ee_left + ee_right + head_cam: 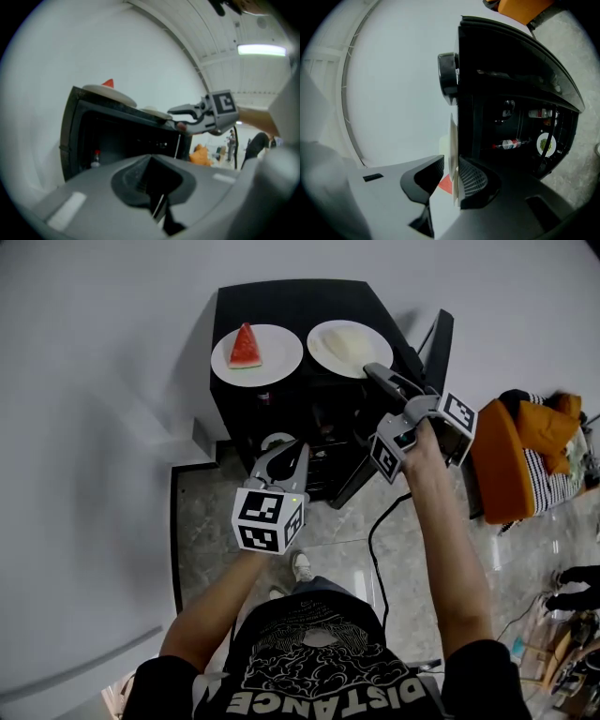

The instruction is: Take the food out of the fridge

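White rim sits between the jaws of the right claw. The jaws stand narrowly apart, one on each face of the plate's edge, and a gap shows on one side. That plate lies flat on top of the black fridge and carries a pale, flattish food. The claw comes at it from the near right corner. Just left of it is a second white plate bearing a watermelon wedge. Its long axis runs front to back, tip toward the wall and rind toward the person. The left claw hangs lower, in front of the open fridge, its jaws together with nothing in them. Inside, a plate of greens and a bottle on its side sit on the shelves, and a red-capped bottle stands upright. The open door juts out beside the right arm. A black cable trails over the marble floor, and an orange chair stands well off to the right.
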`<state>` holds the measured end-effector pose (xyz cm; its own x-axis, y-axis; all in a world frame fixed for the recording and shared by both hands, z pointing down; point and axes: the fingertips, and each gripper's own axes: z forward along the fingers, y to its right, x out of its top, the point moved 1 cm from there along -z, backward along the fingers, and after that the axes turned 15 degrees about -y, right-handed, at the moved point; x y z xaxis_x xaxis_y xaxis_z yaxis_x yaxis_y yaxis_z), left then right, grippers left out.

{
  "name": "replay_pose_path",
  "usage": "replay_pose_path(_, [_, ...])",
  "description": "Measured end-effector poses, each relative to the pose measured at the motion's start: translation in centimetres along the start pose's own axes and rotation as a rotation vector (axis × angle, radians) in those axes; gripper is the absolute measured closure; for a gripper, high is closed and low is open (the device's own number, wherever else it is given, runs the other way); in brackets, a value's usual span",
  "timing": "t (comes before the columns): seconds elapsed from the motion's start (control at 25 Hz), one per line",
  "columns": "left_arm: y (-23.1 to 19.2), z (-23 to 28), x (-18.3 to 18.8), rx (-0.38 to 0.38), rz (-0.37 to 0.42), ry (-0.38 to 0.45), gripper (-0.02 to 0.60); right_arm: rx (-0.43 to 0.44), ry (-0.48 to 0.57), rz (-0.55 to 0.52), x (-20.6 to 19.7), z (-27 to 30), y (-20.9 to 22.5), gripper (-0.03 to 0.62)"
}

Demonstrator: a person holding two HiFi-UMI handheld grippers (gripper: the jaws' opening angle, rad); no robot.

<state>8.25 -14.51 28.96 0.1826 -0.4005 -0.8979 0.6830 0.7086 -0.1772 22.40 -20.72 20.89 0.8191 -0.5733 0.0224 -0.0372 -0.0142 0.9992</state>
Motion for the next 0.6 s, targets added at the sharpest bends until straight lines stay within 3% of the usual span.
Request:
replay_pose_path(0.16, [0.1,0.0,0.1,-0.002,-0.002,0.007,0.578,0.013,0.011,-0.060,-0.4,-1.5,-0.1,0.516])
replay_pose_path(0.32, [0.6,-1.1,-0.1,-0.002,-0.002,0.026,0.578,0.003,0.040,-0.189,-2.6,-4.7,-0.4,0.516])
replay_pose_path(0.6, [1.8,-0.3,0.4,-0.011,-0.001,-0.006,0.578,-0.203,0.024,-0.586,-5.5,-6.1,0.8,0.547])
